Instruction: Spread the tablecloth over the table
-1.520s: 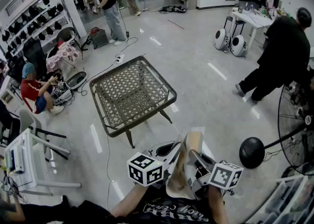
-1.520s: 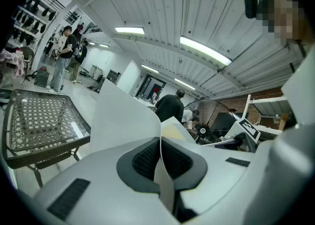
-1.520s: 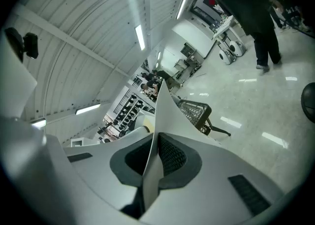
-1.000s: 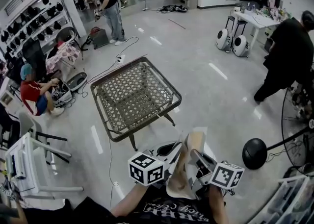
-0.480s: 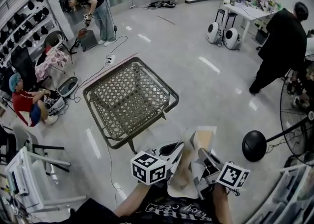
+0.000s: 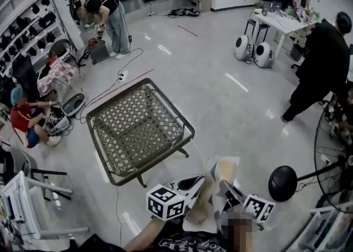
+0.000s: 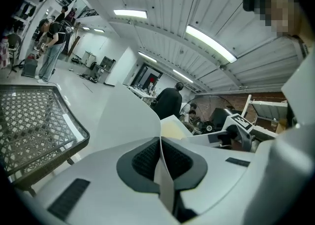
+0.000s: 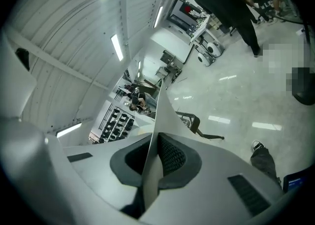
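White lettering on the person's dark shirt [image 6: 187,242], at the bottom edge of the head view, is too blurred to read. Each gripper's marker cube [image 6: 165,202] bears a black-and-white square pattern. The left gripper [image 7: 159,156] has its jaws pressed together on a thin edge of the tablecloth [image 6: 210,198], and the right gripper [image 8: 154,154] is likewise clamped on a cloth edge. The pale beige cloth is a folded bundle held in the air between the two grippers, close to the person's chest and well apart from the bench. Its long axis runs away from the person, leaning toward the upper right of the head view. Further off, the square lattice-topped bench [image 6: 186,133] stands on the glossy floor [image 6: 231,107], one corner turned toward the person. Beyond it, at the right, stands a person in black [image 6: 322,58].
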`<action>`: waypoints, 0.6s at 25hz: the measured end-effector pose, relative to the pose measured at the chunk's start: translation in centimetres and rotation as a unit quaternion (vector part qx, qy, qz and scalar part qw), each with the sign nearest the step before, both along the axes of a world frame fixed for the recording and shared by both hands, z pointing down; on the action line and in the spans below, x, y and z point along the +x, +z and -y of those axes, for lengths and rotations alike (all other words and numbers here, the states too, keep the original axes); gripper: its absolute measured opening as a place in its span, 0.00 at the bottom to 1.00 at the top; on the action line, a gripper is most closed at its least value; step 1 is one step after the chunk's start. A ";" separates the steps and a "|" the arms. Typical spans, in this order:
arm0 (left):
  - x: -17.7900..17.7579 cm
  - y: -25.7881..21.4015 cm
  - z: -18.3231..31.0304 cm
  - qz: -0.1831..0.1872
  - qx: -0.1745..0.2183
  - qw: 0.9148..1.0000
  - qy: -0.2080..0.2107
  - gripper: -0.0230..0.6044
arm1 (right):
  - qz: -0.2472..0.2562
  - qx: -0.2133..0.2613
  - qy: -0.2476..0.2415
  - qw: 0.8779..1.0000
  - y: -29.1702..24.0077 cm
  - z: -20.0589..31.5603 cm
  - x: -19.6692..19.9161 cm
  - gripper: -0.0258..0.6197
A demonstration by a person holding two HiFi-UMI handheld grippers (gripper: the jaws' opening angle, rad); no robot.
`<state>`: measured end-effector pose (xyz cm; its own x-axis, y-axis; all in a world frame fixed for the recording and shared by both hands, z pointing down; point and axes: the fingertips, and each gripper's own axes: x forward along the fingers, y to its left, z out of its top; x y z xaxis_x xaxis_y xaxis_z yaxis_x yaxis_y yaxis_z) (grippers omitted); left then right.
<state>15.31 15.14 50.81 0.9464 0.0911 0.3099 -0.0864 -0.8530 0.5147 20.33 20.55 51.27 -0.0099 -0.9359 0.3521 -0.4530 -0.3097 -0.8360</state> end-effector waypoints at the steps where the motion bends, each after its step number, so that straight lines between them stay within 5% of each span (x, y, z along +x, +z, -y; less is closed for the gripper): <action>1: 1.5 0.2 0.7 0.003 0.000 1.000 -0.004 0.07 | -0.001 -0.003 -0.007 1.000 0.4 0.8 1.6 0.06; 10: 17.3 -1.0 7.3 0.019 0.027 0.998 -0.052 0.07 | -0.014 -0.005 -0.051 0.999 -0.3 6.7 18.6 0.06; 15: 23.2 -1.1 10.9 0.036 0.041 0.996 -0.071 0.07 | -0.019 -0.004 -0.077 0.997 -0.3 10.0 24.9 0.06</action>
<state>38.52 4.27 49.75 0.9232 -0.0701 0.3778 -0.2426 -0.8688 0.4317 45.26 10.56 50.97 -0.1399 -0.9215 0.3624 -0.5264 -0.2408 -0.8154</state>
